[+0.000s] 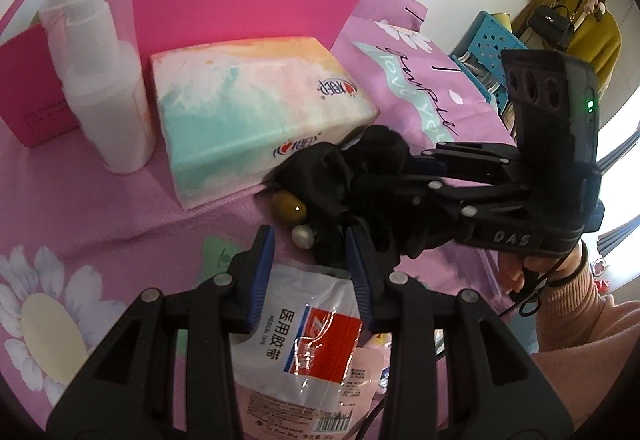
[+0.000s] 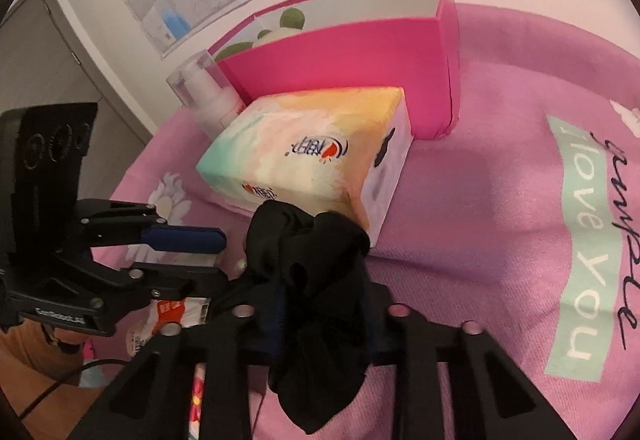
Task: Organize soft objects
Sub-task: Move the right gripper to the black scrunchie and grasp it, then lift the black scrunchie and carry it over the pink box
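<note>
Scrunchie (image 2: pixel 312 280), black, clenched in right gripper (image 2: pixel 316 324); left gripper (image 1: pixel 310 272) unclenched just beside, over medical-tape packet (image 1: pixel 308 328): dangling fabric may snag its fingers.

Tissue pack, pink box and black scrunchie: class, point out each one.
Tissue pack (image 2: pixel 304 159), right wrist view, printed top face.
Pink box (image 1: pixel 240 11), left wrist view, front wall.
Black scrunchie (image 2: pixel 320 280), right wrist view, bunched fabric middle.

"医用胶带" on packet (image 1: pixel 304 336), "DAS" on right gripper (image 1: pixel 400 175)
</note>
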The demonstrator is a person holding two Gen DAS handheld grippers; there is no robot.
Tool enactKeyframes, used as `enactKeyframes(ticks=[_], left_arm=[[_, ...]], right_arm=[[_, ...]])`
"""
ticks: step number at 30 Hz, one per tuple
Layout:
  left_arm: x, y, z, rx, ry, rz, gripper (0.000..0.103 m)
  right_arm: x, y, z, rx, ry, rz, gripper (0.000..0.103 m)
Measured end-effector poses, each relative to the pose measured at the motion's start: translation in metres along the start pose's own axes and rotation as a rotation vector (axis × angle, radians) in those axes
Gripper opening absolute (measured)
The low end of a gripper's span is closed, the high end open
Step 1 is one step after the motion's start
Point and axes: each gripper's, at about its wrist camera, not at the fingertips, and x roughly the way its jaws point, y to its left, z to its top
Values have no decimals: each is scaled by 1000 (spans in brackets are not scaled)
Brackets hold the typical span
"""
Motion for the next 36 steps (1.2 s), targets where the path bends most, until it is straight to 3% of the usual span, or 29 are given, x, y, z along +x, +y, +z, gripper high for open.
enactKeyframes(ticks=[3, 9, 13, 16, 21, 28, 32, 36], left_arm=[[1, 0, -1, -5, 2, -16, 39], [-5, 3, -2, -22, -5, -87, 40], [-13, -2, -1, -7, -28, -126, 51], [-17, -8, 2, 8, -28, -165, 51], [-18, -18, 5, 41, -31, -181, 62], [-28, -29, 18, 69, -81, -222, 61], [-41, -30, 38, 78, -127, -190, 44], [-52, -28, 58, 84, -163, -146, 39]], right_arm=[[-9, -1, 0, 9, -20, 34, 17], [-30, 1, 3, 25, -74, 99, 15], [-43, 4, 7, 28, -107, 122, 15], [-50, 8, 11, 25, -130, 143, 15], [-60, 16, 20, 7, -166, 169, 15], [-76, 25, 35, -25, -213, 185, 15], [-83, 28, 49, -49, -240, 181, 15], [-90, 28, 69, -61, -281, 176, 15]])
